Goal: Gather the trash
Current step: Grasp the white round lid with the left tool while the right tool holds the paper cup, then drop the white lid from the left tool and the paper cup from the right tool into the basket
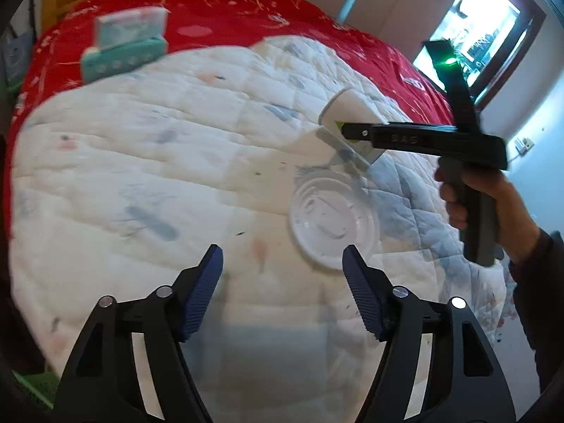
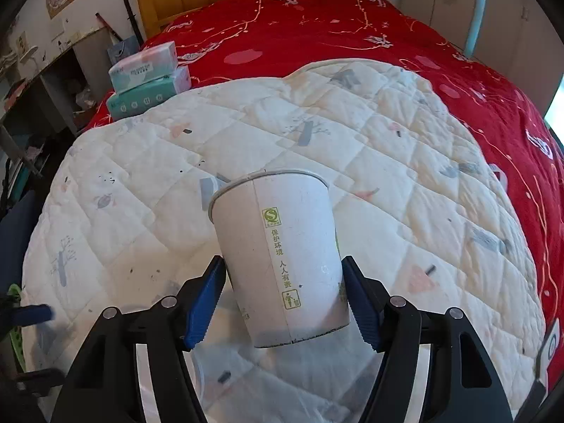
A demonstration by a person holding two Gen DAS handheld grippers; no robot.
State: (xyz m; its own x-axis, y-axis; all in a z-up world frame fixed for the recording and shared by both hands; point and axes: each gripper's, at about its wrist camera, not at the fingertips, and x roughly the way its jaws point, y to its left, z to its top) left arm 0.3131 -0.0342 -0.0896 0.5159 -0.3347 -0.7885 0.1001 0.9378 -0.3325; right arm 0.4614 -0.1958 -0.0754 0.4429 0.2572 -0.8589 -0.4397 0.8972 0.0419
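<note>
On quilt (image 2: 405,162), right claw (image 2: 283,294) gripping cup (image 2: 278,246), left claw (image 1: 282,282) open, lid (image 1: 333,225) blurred.

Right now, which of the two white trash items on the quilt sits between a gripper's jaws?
The white paper cup, between the right gripper jaws. The flat white plastic lid lies loose on the quilt, ahead of the empty left gripper.

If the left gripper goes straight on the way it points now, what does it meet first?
Probably the white quilt; the left gripper is open and empty, and the white plastic lid lies just right of its line.
</note>
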